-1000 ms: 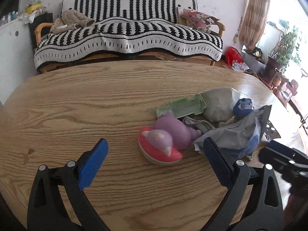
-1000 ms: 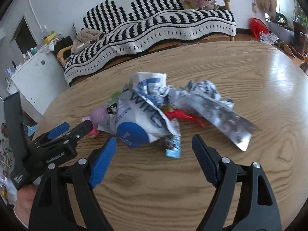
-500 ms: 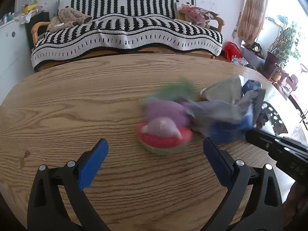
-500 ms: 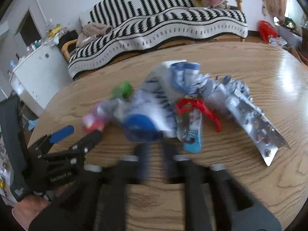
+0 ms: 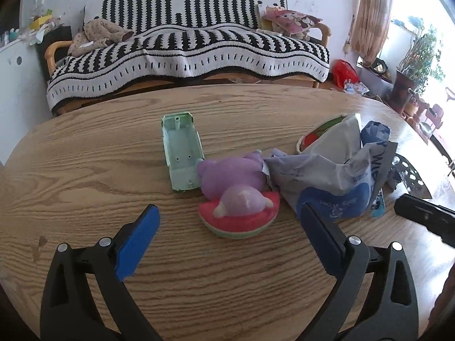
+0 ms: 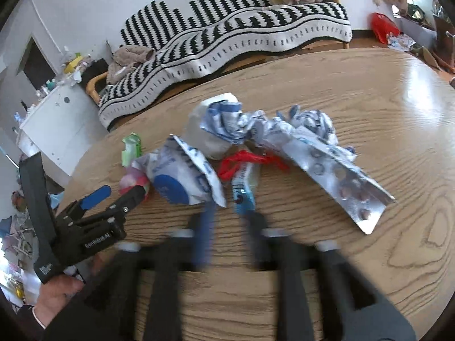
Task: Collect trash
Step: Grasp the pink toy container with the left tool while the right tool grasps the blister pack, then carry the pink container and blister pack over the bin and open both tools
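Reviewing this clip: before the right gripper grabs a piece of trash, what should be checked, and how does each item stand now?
1. Right gripper open: cannot tell, its fingers are motion-blurred with a narrow gap.
2. Target lined up: ok, the blue snack wrapper lies just ahead of its tips.
3. Left gripper open and empty: ok.
4. Left gripper clear of the right's path: ok, it sits off to the side by the plush toy.
5. Blister pack clear of the grasp: ok, off to the side.
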Demonstrator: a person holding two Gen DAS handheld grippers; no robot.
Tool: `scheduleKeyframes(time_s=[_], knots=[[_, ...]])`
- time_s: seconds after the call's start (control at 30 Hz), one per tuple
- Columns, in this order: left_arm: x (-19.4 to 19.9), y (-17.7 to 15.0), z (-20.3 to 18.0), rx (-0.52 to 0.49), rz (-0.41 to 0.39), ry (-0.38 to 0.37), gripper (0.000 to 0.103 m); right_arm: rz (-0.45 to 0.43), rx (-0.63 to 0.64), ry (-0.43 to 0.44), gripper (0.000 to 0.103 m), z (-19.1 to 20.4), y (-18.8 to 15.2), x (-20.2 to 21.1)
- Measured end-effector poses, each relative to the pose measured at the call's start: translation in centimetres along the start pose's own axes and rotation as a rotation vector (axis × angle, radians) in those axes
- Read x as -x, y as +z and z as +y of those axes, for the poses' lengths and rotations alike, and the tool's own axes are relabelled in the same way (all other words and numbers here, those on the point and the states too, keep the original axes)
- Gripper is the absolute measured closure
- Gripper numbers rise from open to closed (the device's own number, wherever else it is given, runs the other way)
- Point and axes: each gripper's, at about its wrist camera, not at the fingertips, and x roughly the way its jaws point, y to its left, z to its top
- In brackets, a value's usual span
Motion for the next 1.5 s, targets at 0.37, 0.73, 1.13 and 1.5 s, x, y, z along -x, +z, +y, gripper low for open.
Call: scheduleKeyframes(time_s=[0.37,0.73,1.13,1.5], knots=[[-0.3,0.0,-0.1,-0.021,0.038,-0.031,0.050,-0.106,0.093,-0.289,0.020,-4.3,1.2,2.7],[3.6,1.6,2.1,0.062,-0.016,-0.054,0.053,0.031,0.132,-0.344,0.070,-5.8,-0.4,0.4],[6.0,2.4,-0.9,0.052,-0.054,-0.082,0.053,-0.041,0.028,-0.249,0.073,-7.5,-0.3,7.0],[7.5,2.3,-12.8,-0.096,-0.073,-0.202,0.053,-0.125,-0.050,-0.310,0.073,-14.1,-2.0,16.5]])
